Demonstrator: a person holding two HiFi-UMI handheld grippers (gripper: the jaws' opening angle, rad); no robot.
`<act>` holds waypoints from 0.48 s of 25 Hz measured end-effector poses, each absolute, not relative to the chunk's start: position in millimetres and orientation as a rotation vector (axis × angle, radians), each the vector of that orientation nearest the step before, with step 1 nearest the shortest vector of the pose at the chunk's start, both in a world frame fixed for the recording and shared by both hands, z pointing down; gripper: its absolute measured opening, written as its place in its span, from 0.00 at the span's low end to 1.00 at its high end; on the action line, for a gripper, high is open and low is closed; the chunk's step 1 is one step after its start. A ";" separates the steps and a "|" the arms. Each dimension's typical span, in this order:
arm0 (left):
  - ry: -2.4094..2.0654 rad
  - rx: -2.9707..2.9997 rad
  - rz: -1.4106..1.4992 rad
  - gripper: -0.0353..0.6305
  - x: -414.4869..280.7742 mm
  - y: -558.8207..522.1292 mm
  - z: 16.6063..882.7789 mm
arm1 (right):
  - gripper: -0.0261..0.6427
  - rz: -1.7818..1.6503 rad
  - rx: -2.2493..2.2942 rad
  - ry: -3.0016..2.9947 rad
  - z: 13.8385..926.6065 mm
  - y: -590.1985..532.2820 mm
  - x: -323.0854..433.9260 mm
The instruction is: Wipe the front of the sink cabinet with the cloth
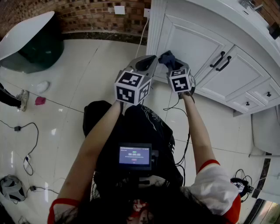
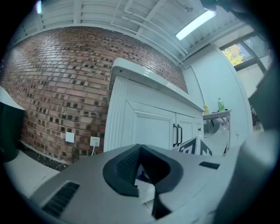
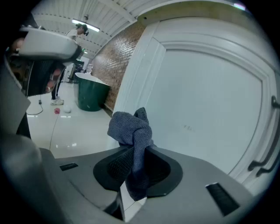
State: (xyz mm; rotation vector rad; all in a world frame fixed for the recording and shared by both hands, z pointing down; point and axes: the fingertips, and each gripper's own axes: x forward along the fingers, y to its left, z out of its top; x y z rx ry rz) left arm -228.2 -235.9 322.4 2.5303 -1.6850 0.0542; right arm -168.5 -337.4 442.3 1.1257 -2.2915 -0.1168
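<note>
A white sink cabinet with panelled doors and black handles stands at the upper right. My right gripper is shut on a bunched dark blue-grey cloth, which it holds close to the left door panel; whether the cloth touches the door I cannot tell. My left gripper hangs just left of the right one, shut with nothing between its jaws. In the left gripper view the cabinet stands ahead, beside a brick wall.
A brick wall with wall sockets and a white cable runs behind. A dark green tub with a white lid stands at the far left. Cables and small items lie on the glossy tiled floor. A white fixture stands at the right.
</note>
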 end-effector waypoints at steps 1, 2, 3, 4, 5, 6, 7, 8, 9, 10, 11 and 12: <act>-1.690 2.546 0.041 0.11 -226.9 -236.0 321.3 | 0.17 -0.100 1.122 -2.290 452.5 -340.3 -169.5; -1.692 2.558 0.023 0.11 -225.3 -235.9 320.4 | 0.17 -0.083 1.117 -2.286 462.7 -342.8 -170.3; -1.690 2.564 -0.001 0.11 -223.4 -235.5 320.2 | 0.17 -0.067 1.113 -2.278 473.1 -344.7 -170.7; -1.681 2.563 -0.028 0.11 -221.0 -234.7 321.0 | 0.17 -0.053 1.108 -2.267 483.6 -346.0 -170.8; -1.669 2.559 -0.049 0.11 -218.1 -233.8 323.3 | 0.17 -0.042 1.101 -2.255 494.1 -346.6 -171.1; -1.658 2.556 -0.055 0.11 -214.7 -233.2 327.1 | 0.17 -0.031 1.093 -2.243 504.2 -346.7 -171.4; -1.649 2.556 -0.046 0.11 -211.3 -233.1 331.9 | 0.17 -0.020 1.085 -2.232 513.9 -346.6 -171.6; -1.643 2.557 -0.029 0.11 -208.2 -233.6 337.2 | 0.17 -0.009 1.080 -2.220 523.6 -346.8 -171.1; -1.638 2.557 -0.013 0.11 -205.6 -234.6 342.6 | 0.17 0.004 1.077 -2.206 533.3 -347.5 -169.9; -1.631 2.553 0.000 0.11 -203.9 -235.8 347.8 | 0.17 0.017 1.075 -2.192 542.7 -348.3 -168.4; -1.626 2.546 0.008 0.11 -203.4 -236.8 352.9 | 0.17 0.031 1.072 -2.178 551.6 -349.0 -167.0; -1.624 2.535 0.015 0.11 -204.1 -237.6 357.9 | 0.17 0.045 1.068 -2.165 560.0 -349.3 -165.7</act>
